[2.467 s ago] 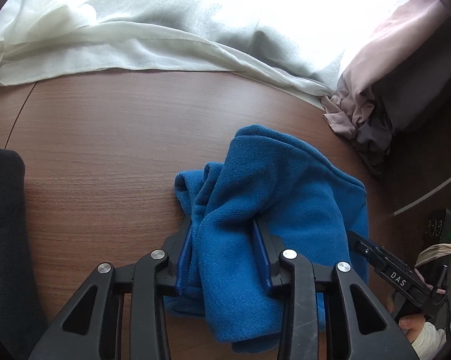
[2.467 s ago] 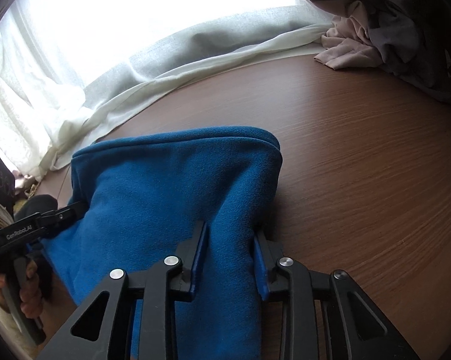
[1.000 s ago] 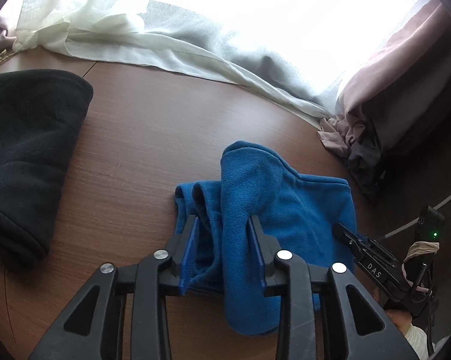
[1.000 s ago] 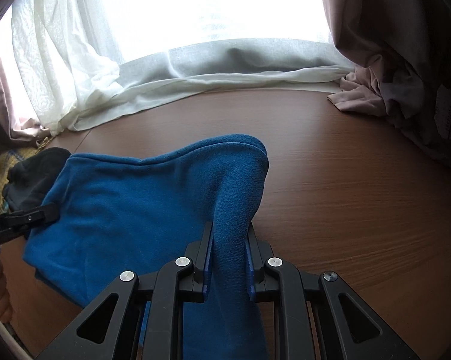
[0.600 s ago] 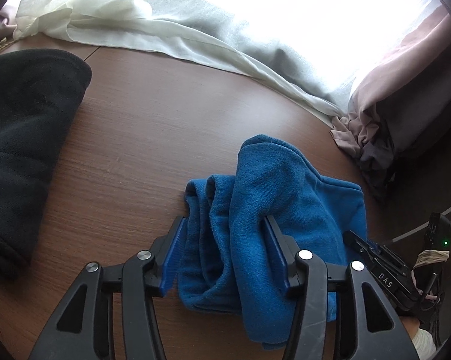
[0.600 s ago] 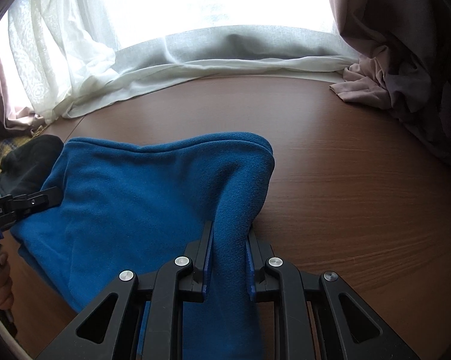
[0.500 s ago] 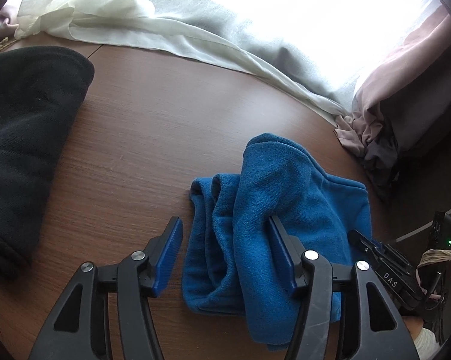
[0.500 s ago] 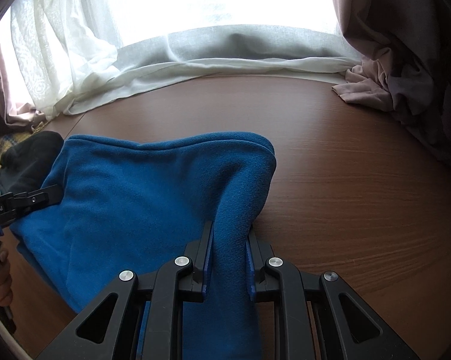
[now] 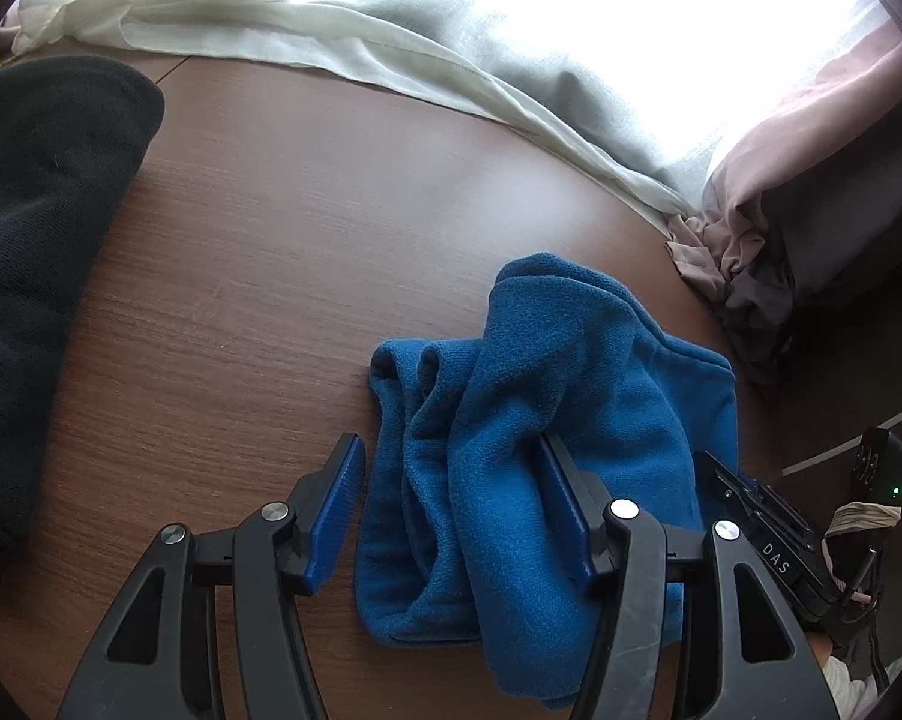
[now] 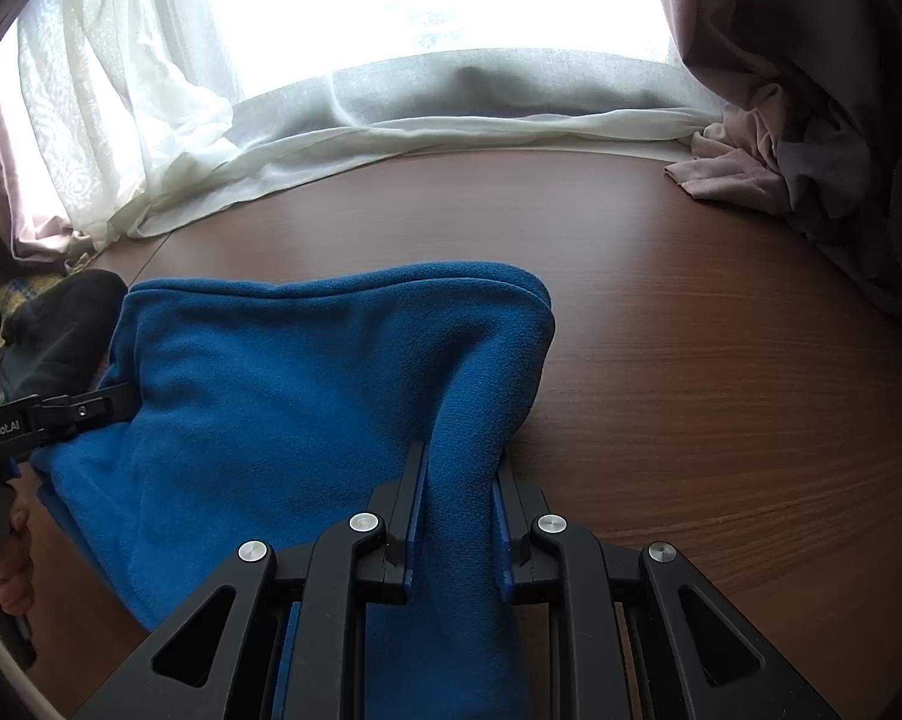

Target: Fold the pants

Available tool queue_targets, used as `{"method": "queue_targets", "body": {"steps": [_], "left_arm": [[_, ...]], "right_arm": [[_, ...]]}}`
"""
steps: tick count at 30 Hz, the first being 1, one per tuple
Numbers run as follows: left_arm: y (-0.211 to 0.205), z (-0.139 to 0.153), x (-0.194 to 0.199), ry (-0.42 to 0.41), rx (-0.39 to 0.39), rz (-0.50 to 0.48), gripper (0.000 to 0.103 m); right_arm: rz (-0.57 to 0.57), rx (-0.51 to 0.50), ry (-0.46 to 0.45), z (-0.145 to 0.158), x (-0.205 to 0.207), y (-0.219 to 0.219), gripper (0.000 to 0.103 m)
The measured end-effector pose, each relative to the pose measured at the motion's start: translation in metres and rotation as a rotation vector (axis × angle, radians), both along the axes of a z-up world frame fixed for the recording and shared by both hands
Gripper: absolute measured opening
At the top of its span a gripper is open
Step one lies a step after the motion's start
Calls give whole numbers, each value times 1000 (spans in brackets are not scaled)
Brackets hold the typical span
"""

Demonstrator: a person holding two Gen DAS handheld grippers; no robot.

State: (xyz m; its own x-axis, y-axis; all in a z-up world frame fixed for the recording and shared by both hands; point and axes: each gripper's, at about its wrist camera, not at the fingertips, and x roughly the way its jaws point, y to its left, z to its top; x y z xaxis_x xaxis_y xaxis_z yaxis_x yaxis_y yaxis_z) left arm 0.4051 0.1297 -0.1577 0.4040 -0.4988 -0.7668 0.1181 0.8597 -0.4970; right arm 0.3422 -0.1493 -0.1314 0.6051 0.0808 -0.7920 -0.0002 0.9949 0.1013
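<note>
The blue fleece pants [image 9: 571, 390] lie folded in a bunch on the brown wooden table [image 9: 270, 210]. My left gripper [image 9: 447, 444] is open around their left end. Its left pad stands clear of the cloth, and the cloth rests against the right pad. On the far side, my right gripper [image 10: 460, 459] is shut on a raised ridge of the pants [image 10: 300, 372], lifting that edge a little off the table. The right gripper [image 9: 751, 510] shows at the pants' right edge in the left wrist view. The left gripper [image 10: 78, 408] shows at their left edge in the right wrist view.
A black garment [image 9: 36, 240] lies on the table's left side. White curtains [image 9: 390, 42] drape along the far edge and pink-grey drapes [image 9: 781, 228] pile at the right. A small black device with a green light [image 9: 883, 468] sits beyond the table's right edge.
The left jaws spread apart and let go of the bunched pants, and the gripper sank slightly toward the table. The right gripper kept its hold and stayed put.
</note>
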Motion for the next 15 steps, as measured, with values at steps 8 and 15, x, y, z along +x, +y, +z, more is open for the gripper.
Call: {"method": "queue_targets", "body": {"steps": [8,15], "left_arm": [[-8,1,1,23,-1,-1,56],[-9,4,-2,40,-61,15,36]], "right_arm": [[-17,66,4,-4,3,-7,22],[-9,69,-12,-5,5,-7,21]]}}
